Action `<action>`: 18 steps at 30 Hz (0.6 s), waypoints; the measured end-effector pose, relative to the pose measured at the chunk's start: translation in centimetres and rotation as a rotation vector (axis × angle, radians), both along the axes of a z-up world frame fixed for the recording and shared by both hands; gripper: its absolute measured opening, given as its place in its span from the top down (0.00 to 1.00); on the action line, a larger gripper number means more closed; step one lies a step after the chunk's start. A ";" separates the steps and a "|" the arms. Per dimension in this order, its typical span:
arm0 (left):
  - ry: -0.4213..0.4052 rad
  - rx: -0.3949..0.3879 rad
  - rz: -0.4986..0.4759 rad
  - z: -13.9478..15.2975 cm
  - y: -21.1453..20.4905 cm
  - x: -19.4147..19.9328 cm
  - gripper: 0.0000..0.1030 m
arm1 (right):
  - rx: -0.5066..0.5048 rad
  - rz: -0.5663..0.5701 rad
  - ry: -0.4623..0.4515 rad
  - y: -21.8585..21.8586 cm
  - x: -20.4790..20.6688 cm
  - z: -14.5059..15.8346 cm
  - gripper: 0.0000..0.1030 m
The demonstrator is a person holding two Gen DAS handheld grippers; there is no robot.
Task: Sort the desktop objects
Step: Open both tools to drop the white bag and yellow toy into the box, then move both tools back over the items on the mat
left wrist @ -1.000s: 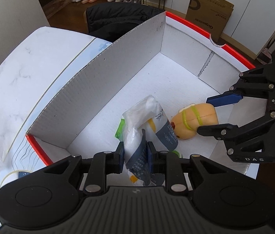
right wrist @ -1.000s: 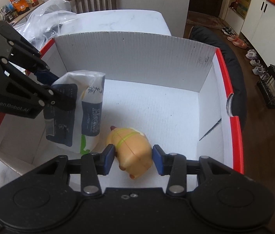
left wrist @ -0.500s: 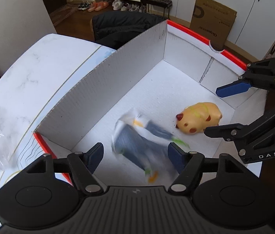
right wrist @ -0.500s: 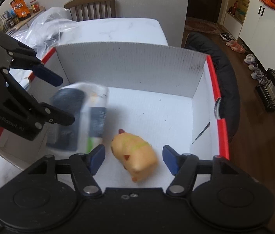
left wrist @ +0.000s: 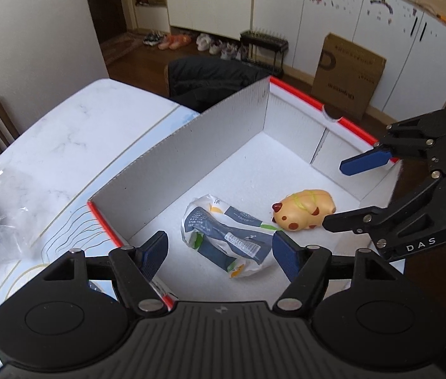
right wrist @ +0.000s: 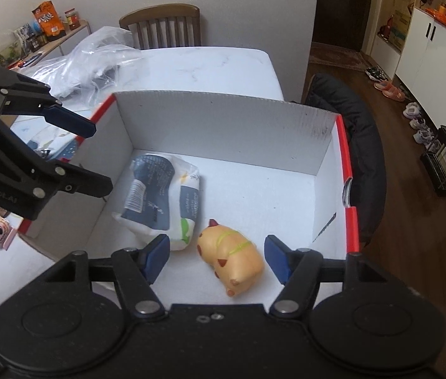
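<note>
My left gripper point(left wrist: 218, 252) has its fingers spread wide with nothing between the pads. The white and navy packet point(left wrist: 227, 237) lies flat on the floor of the box point(left wrist: 172, 164) just ahead of them, nearer the right finger, whose tip covers the packet's edge. Its print is too small for me to read.

My right gripper point(right wrist: 216, 257) is spread too. The yellow pig toy point(right wrist: 231, 255) lies on its side between and just beyond its fingers, touching neither, with the packet close to the left one. The gripper body cuts off the box's near wall in both views.

Past the box, crumpled clear plastic bags point(right wrist: 93, 60) sit on the bench point(right wrist: 207, 69); I cannot tell their contents.
</note>
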State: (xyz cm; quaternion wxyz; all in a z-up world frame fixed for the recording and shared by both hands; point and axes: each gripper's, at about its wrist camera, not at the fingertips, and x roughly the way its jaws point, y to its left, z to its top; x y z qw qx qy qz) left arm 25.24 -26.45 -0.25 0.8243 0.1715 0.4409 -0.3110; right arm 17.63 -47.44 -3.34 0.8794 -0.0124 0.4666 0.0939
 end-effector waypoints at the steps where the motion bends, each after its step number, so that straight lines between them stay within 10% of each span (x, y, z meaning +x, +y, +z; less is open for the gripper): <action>1: -0.005 -0.012 0.007 0.3 0.4 -0.3 0.30 | 0.001 0.005 -0.003 0.2 0.0 0.2 0.36; 18: -0.046 -0.158 0.094 2.6 7.8 -7.0 0.30 | 0.015 0.046 -0.057 5.6 -2.4 3.6 0.35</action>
